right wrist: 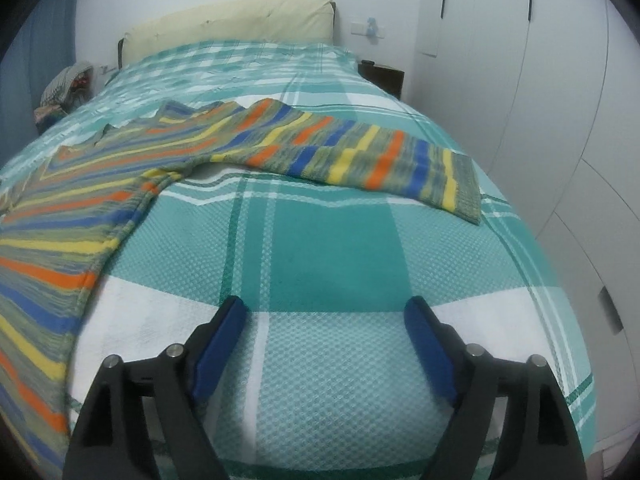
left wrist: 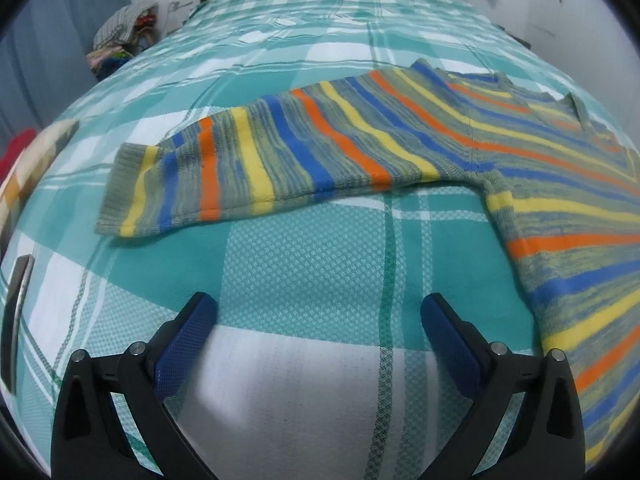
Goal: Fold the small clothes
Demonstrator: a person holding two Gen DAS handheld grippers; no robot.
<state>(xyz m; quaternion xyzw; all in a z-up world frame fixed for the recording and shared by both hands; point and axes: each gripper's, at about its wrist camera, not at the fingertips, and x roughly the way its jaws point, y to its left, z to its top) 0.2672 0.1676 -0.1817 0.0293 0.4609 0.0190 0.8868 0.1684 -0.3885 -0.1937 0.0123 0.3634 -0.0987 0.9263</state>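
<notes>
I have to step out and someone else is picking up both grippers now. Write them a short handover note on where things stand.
Left hand-held gripper: open, empty, over bare bedspread, short of the left sleeve.
Right hand-held gripper: open, empty, over the bedspread, short of the right sleeve.
Sweater: striped, lying flat on the bed, both sleeves spread out sideways, cuffs outermost.
Done: garment laid out.
Left: all folding; probably the sleeves go in first, then the body.

Striped sweater [left wrist: 400, 136] flat on checked bedspread [left wrist: 304, 248], left gripper [left wrist: 318, 312] spread wide, empty.
</notes>
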